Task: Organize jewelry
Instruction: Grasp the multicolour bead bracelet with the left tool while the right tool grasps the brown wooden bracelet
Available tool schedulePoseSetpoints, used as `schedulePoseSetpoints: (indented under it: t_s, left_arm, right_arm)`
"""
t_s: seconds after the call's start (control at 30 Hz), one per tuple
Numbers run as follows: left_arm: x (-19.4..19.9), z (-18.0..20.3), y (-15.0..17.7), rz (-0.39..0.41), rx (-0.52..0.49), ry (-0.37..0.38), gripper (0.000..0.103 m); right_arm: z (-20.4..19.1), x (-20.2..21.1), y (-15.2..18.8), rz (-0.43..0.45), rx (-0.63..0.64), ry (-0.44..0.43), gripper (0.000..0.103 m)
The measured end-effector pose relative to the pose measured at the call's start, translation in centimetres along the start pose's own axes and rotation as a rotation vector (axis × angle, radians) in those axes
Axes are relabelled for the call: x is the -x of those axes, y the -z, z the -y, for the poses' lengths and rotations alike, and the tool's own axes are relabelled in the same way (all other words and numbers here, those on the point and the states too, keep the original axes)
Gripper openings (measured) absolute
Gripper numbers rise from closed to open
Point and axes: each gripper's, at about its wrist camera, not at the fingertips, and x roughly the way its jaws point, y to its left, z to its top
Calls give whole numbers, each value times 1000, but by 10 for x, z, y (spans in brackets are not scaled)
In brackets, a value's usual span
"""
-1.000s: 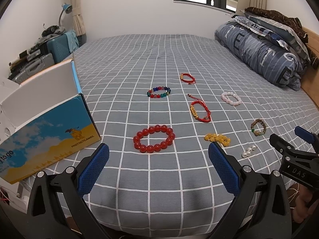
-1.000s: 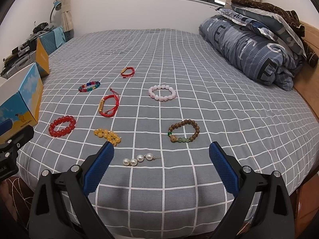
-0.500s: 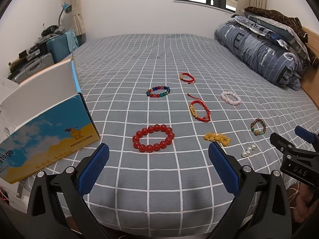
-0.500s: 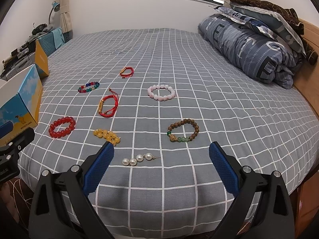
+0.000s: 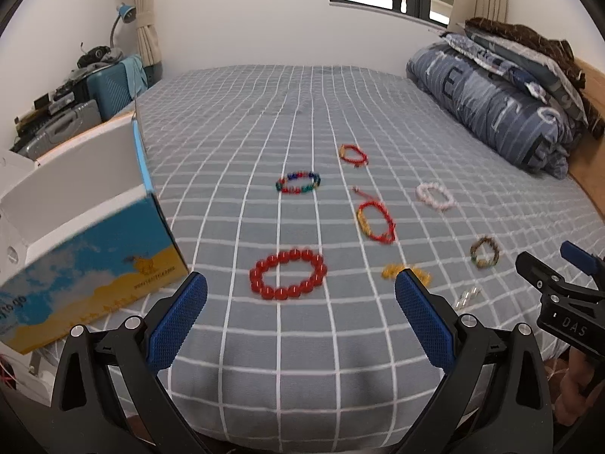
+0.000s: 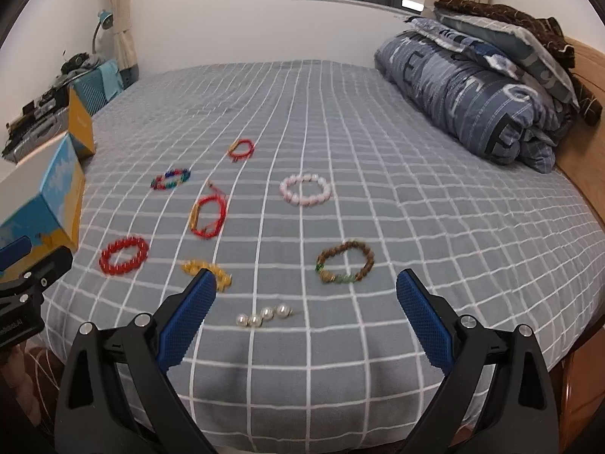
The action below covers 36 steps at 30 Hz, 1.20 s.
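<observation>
On the bed [image 6: 378,121] lie 7 bracelets: 3 red [image 6: 123,255] [image 6: 208,216] [image 6: 241,149], 1 multicolour [image 6: 170,179], 1 pink [image 6: 305,189], 1 brown [image 6: 345,261], 1 yellow [image 6: 206,271]. There is 1 pearl string [image 6: 262,314] and 1 box [image 5: 87,242].

Left gripper [image 5: 300,295], black frame with blue textured pads: jaws spread wide, nothing between, held level, pointing forward. Right gripper [image 6: 306,291], same black-and-blue build: jaws likewise wide apart, holding nothing. Bit of person's hand [image 5: 576,382] visible below right gripper's black body.
</observation>
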Motion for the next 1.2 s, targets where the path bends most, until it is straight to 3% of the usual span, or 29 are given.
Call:
schedulePoseSetpoints:
  t_s: [0.3, 0.53, 0.97, 1.2]
  left_arm:
    - [-10, 6, -51, -4, -12, 10, 97]
    - [-57, 11, -90, -67, -17, -8, 97]
    - [-172, 0, -127, -242, 24, -29, 97]
    - [-217, -7, -122, -293, 19, -54, 97]
  right_arm:
    - [7, -6, -46, -28, 7, 46, 92]
    - [9, -44, -70, -111, 16, 65, 92]
    - [23, -119, -48, -293, 1, 85, 92]
    - [34, -144, -34, -360, -13, 82, 92]
